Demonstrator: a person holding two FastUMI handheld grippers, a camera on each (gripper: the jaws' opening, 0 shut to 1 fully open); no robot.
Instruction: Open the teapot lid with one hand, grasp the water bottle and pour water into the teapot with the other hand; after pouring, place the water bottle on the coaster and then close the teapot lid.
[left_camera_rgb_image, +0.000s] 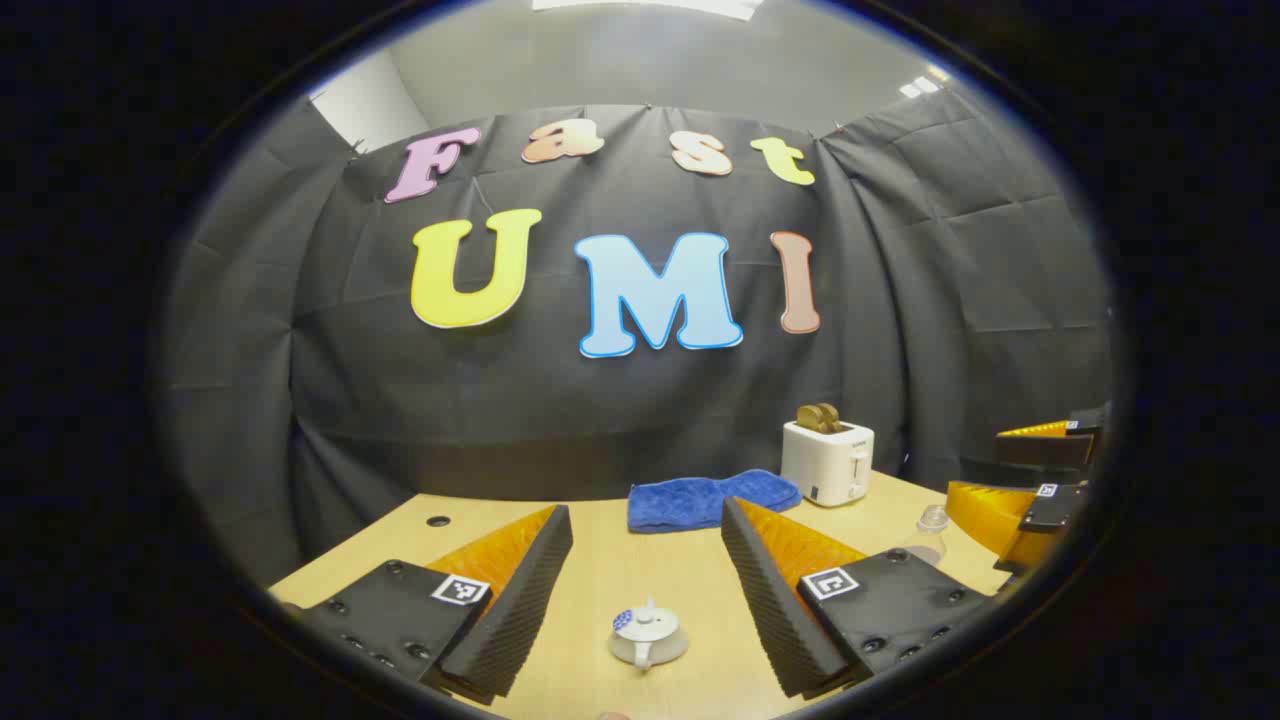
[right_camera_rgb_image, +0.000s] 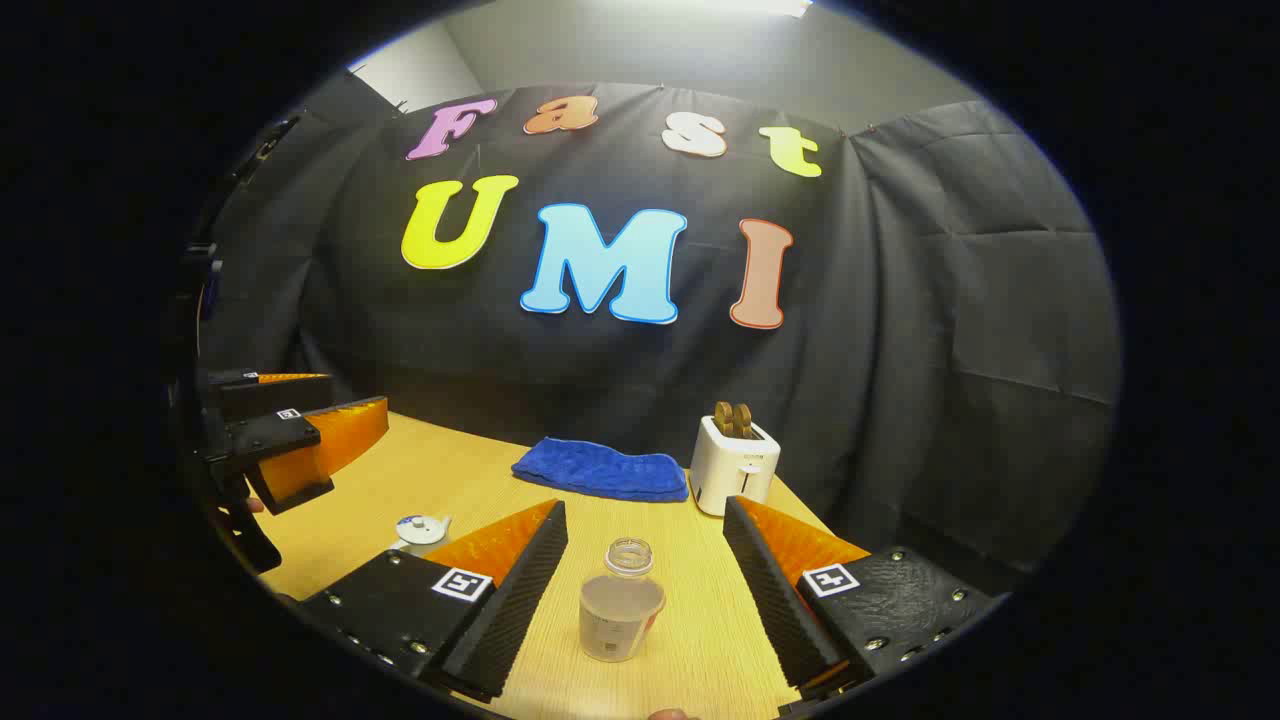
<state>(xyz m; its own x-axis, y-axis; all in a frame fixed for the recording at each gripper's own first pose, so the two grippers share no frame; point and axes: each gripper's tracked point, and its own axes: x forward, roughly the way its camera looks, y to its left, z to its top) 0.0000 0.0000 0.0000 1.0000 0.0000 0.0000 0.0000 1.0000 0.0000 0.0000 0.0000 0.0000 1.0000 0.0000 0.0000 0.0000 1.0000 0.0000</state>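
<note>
White toaster (right_camera_rgb_image: 733, 463) beside blue towel (right_camera_rgb_image: 600, 469) on wooden table (right_camera_rgb_image: 440, 470)

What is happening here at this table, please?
A person holds two grippers over a wooden table. The left gripper hangs open above the small white teapot, whose lid is on. The right gripper is open around the capless water bottle, not touching it. Nothing is grasped. A blue towel and a toaster stand behind.

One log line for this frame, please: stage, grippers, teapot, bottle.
stage: approach | left hand-held gripper: open, above teapot, lid on | right hand-held gripper: open, bottle between fingers, untouched
</note>
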